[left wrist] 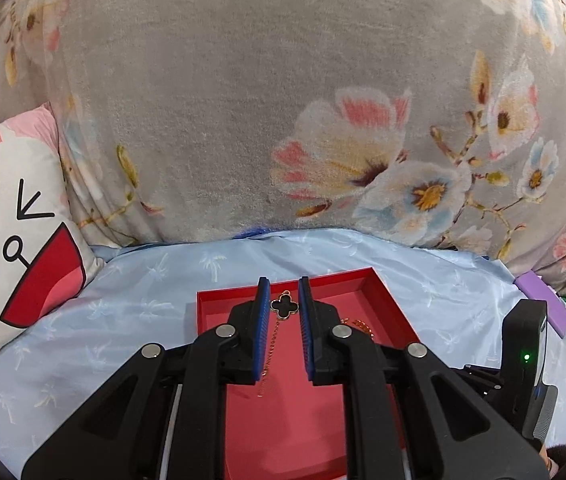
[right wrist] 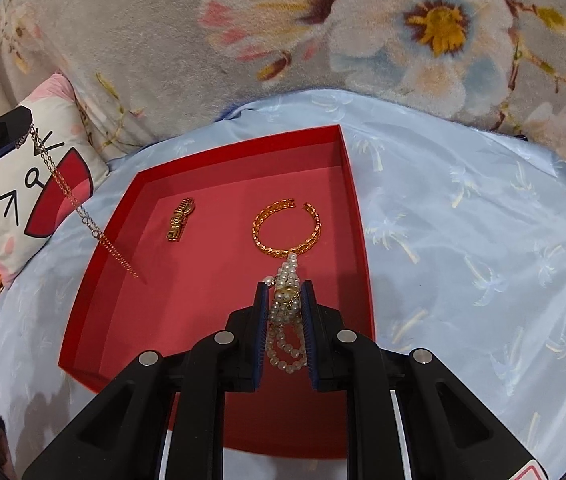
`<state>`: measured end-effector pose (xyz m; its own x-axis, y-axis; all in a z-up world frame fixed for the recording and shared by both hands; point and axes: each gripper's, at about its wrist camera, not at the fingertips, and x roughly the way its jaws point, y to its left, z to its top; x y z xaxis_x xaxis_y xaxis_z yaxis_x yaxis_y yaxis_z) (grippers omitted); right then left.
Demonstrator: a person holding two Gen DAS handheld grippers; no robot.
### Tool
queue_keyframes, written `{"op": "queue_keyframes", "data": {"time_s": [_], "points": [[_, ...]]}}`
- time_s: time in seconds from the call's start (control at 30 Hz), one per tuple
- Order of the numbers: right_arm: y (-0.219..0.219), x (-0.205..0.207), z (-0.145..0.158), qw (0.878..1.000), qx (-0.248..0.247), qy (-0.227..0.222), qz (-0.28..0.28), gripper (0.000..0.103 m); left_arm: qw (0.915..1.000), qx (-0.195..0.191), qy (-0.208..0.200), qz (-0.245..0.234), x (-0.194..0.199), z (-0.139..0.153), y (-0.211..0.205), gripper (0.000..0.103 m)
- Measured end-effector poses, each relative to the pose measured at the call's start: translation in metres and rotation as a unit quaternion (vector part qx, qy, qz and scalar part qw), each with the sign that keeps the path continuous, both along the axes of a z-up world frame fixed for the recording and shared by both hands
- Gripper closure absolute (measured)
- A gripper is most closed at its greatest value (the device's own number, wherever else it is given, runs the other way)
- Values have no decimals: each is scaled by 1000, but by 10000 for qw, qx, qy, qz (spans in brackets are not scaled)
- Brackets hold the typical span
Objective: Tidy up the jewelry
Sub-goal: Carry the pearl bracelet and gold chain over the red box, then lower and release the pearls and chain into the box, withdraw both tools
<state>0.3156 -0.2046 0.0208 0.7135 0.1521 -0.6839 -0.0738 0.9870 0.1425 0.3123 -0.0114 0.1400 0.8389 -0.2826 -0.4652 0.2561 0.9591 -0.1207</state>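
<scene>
Jewelry is spread between two grips and a shallow red cardboard tray (right wrist: 357, 216) on the pale blue palm-print bedsheet (right wrist: 483, 240). Nearest, a white pearl strand (right wrist: 285, 320) is clamped by the right hand-held gripper (right wrist: 283, 290) above the tray floor. A thin gold chain with a black clover pendant (left wrist: 283, 307) is pinched by the left hand-held gripper (left wrist: 283, 300), its tail trailing into the tray. Farther in, an open gold chain-link bangle (right wrist: 287, 228) and a short gold watch-band piece (right wrist: 179, 219) are seen lying apart. Beyond, a white cartoon-face pillow (left wrist: 11, 220) and a grey floral fleece blanket (left wrist: 243, 100) are visible.
</scene>
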Motion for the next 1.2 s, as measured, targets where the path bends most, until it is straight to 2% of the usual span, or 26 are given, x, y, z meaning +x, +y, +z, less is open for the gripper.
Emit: {"op": "queue_keyframes", "data": {"time_s": [0.27, 0.5, 0.67, 1.13, 1.2], "points": [[5, 3, -3, 9999, -32, -127, 13, 86, 9995, 134, 155, 239, 12, -24, 3, 89], [11, -14, 5, 9991, -208, -379, 33, 86, 9976, 441, 367, 376, 4, -52, 5, 89], [14, -22, 7, 9986, -258, -455, 54, 86, 9966, 517, 506, 395, -4, -68, 7, 89], [8, -64, 19, 9977, -221, -640, 78, 86, 9952, 647, 638, 366, -29, -83, 7, 89], [8, -71, 21, 9974, -232, -671, 82, 83, 9952, 651, 634, 366, -33, -82, 7, 89]]}}
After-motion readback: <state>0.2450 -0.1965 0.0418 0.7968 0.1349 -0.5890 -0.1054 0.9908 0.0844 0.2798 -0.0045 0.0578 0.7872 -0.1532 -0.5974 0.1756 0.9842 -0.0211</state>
